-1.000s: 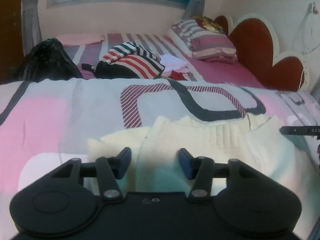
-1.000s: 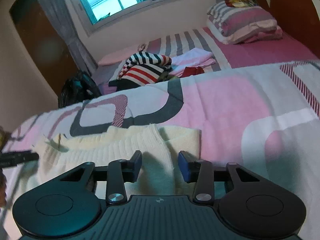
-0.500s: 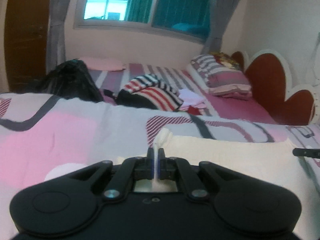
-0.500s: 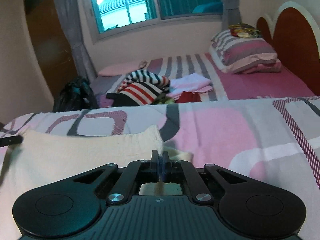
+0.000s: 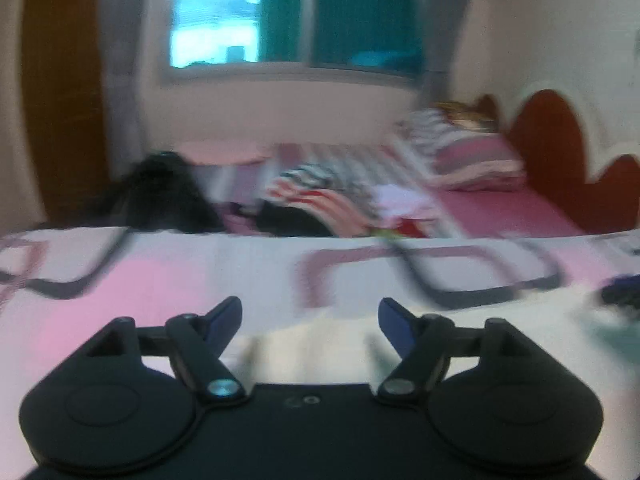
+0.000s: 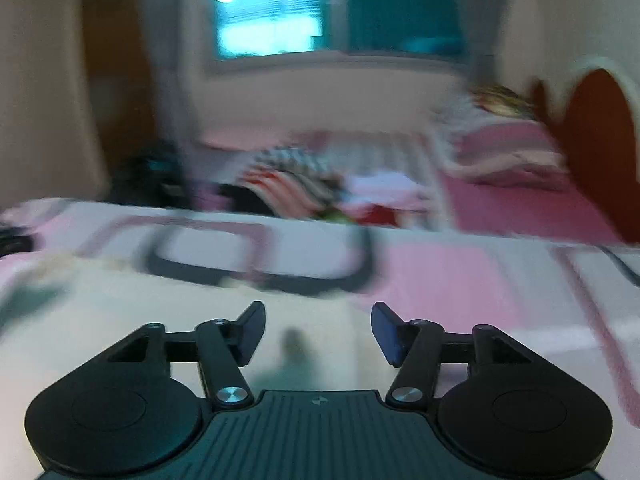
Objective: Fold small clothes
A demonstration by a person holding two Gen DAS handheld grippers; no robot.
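Change: both tongs, clamped on fabric half a second ago, now released.
Left tongs (image 5: 310, 318): spread wide, holding nothing.
Right tongs (image 6: 318, 322): spread wide, holding nothing.
Cream knitted garment (image 6: 132, 320): flat on pink-and-grey patterned bedspread (image 5: 140, 280), beneath both tongs.

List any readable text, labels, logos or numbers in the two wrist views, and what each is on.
No readable words or numbers in either view.
Left gripper body: a small embossed mark near its front edge, too small to read.
Right gripper body: a small round emblem, no letters legible.
Bedspread, pillows and clothes pile: motion-blurred, no print legible.
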